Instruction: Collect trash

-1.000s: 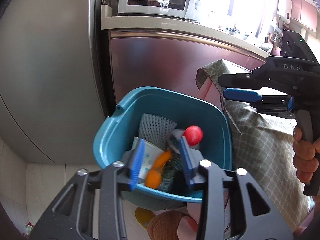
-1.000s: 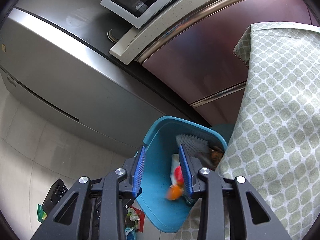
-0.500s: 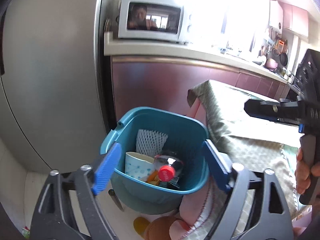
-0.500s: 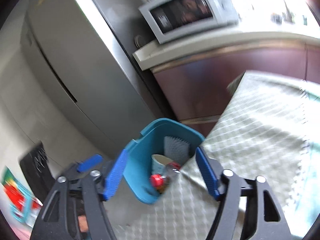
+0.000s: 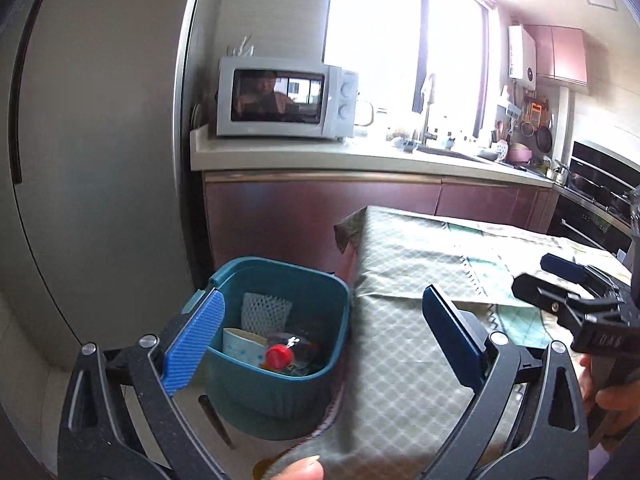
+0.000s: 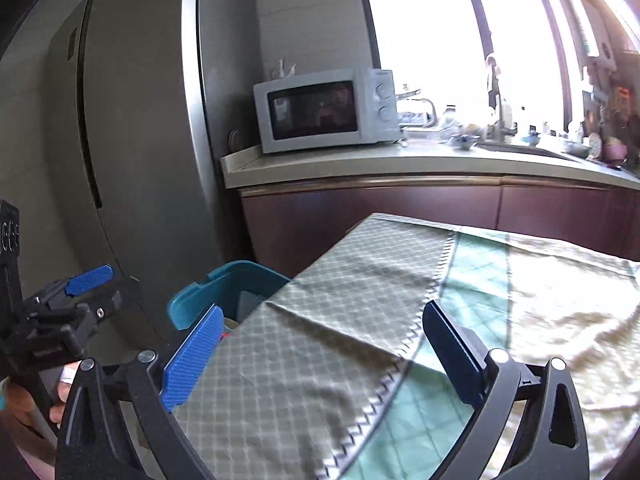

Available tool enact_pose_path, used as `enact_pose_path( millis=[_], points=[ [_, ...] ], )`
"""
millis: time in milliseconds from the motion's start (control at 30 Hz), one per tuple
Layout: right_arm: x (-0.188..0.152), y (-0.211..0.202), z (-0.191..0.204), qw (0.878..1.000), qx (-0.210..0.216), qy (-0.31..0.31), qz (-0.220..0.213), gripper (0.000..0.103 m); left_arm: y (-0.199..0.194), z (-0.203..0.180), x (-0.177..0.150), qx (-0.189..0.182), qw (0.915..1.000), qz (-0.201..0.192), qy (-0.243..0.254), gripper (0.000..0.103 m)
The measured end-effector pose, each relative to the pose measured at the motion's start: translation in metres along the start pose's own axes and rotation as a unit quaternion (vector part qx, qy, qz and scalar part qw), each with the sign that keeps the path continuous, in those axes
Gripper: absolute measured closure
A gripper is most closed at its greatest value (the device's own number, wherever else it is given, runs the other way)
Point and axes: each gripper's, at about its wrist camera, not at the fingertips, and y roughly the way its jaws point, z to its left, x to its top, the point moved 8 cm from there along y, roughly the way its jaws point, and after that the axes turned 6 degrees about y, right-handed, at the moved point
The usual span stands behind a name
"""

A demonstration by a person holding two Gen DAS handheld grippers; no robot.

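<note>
Jaws of the left gripper (image 5: 324, 336) stand wide apart with nothing between them; they have just been opening, and its ribbed blue pads (image 5: 192, 344) frame the space above the bin and the table edge. The right gripper (image 6: 320, 354) is likewise spread to its full width and has just been opening too, empty, its blue pads (image 6: 192, 356) hanging over the cloth.

Beyond the left gripper's fingers sits the teal plastic waste bin (image 5: 280, 280) on the floor, pressed just beside the hanging edge of the table cover. Inside it lie a clear plastic bottle with a red cap (image 5: 279, 357), a pale paper cup (image 5: 240, 342) and a white foam fruit net (image 5: 266, 312) leaning against the back wall. From the right wrist view only the bin's rim shows, its contents mostly hidden behind the cloth.

The grey-green diamond-patterned tablecloth (image 6: 320, 304) covers the table, with a lighter green checked cloth (image 6: 472, 280) lying further along it. In the left wrist view the right gripper shows at the right edge, held by a hand (image 5: 612, 392); a fingertip (image 5: 298, 470) shows at the bottom of that frame.

Behind the bin stand dark red cabinet fronts (image 5: 320, 216) under a pale countertop (image 5: 360, 158), bearing a white microwave oven (image 5: 284, 98). A tall grey refrigerator (image 5: 100, 160) fills the left, and a bright window (image 5: 400, 40) glares above the sink area.
</note>
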Motion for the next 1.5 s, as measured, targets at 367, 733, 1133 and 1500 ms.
enact_pose_path(
  millis=[367, 733, 1133, 1500],
  points=[
    [-0.014, -0.064, -0.036, 0.996, -0.068, 0.001, -0.062, 0.007, -0.025, -0.053, 0.000, -0.019, 0.9995, -0.012, 0.024, 0.006],
    [-0.022, -0.098, -0.061, 0.989, -0.113, 0.011, -0.096, 0.007, -0.034, -0.079, 0.003, -0.023, 0.9984, -0.037, 0.035, 0.006],
    [-0.025, -0.115, -0.076, 0.984, -0.138, 0.025, -0.113, 0.007, -0.037, -0.092, 0.004, -0.030, 0.9971, -0.050, 0.050, 0.006],
    [-0.028, -0.122, -0.086, 0.981, -0.147, 0.037, -0.120, 0.007, -0.040, -0.099, 0.003, -0.024, 0.9962, -0.060, 0.058, 0.006]
  ],
)
